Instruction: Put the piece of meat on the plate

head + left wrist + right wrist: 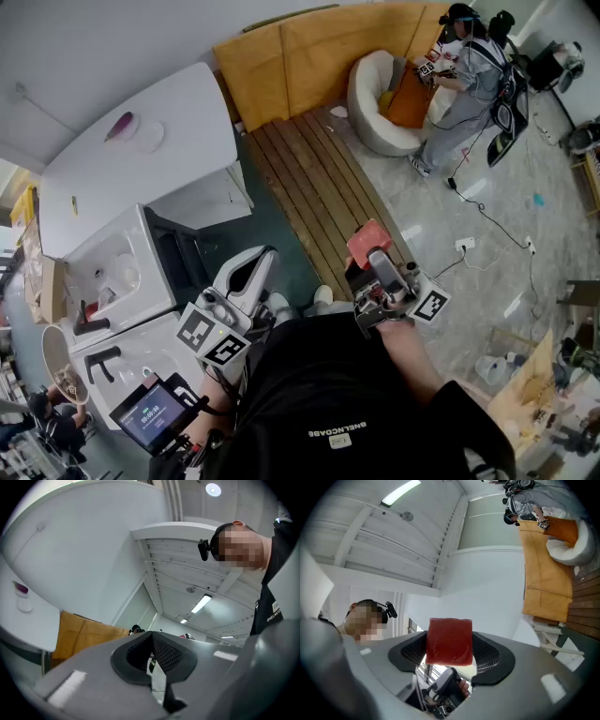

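Right gripper [375, 258] clamps piece of meat [450, 641].
Plate [142, 137] sits on white tabletop [183, 108] at 10 o'clock; left gripper [251, 272], jaws together, at 8 o'clock; person [461, 89] at 1 o'clock.

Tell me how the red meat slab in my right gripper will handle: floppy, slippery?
The meat is probably fairly stiff: it stands up between the pads as a square slab, with no droop. Its faintly shiny face suggests it could slip. It is likely light, since a pinch on its sides holds it.
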A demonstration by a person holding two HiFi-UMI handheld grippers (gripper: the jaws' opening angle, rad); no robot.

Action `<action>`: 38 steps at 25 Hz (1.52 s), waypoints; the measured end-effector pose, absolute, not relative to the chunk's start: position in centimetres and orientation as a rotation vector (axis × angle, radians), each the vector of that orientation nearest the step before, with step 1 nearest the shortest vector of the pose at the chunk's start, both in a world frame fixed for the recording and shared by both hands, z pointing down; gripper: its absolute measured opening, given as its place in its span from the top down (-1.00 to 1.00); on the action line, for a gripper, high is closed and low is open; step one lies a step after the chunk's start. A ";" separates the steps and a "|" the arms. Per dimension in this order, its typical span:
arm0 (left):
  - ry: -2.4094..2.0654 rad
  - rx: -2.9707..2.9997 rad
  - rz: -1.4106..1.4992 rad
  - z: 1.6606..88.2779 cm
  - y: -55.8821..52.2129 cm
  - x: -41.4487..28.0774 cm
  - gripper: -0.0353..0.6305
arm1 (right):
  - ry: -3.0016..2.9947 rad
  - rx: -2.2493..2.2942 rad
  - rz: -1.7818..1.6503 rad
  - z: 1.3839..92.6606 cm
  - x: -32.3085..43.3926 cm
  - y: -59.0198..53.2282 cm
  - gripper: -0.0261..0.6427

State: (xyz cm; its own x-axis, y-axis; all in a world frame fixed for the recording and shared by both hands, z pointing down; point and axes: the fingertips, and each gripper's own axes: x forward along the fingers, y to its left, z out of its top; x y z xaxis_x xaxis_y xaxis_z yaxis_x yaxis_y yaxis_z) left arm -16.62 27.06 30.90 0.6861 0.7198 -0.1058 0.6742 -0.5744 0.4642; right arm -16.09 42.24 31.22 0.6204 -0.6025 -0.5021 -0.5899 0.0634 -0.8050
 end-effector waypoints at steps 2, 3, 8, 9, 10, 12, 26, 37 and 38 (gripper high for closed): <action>1.063 2.440 0.143 31.0 27.4 -16.4 0.85 | 1.008 -1.610 -0.014 32.3 -15.9 43.2 0.04; 1.057 2.450 0.151 31.1 27.5 -16.3 0.84 | 1.006 -1.611 -0.016 32.6 -15.8 43.6 0.04; 1.030 2.491 0.180 31.7 28.3 -15.5 0.84 | 1.002 -1.585 -0.052 32.0 -14.9 43.1 0.04; 1.023 2.495 0.182 31.7 28.4 -15.3 0.84 | 1.002 -1.587 -0.063 32.2 -14.7 43.0 0.04; 1.015 2.501 0.184 31.7 28.3 -15.1 0.84 | 1.001 -1.594 -0.074 32.5 -14.5 42.9 0.04; 0.995 2.518 0.189 31.8 28.8 -14.8 0.84 | 0.995 -1.622 -0.104 33.7 -14.0 43.6 0.04; 0.870 2.587 0.264 34.3 33.8 -13.3 0.84 | 1.068 -1.567 -0.215 35.6 -11.1 47.6 0.04; 0.843 2.572 0.289 35.5 31.4 -9.9 0.84 | 1.070 -1.550 -0.248 36.1 -8.1 45.1 0.04; 0.838 2.570 0.291 35.5 30.9 -9.4 0.84 | 1.070 -1.553 -0.252 36.1 -7.7 44.6 0.04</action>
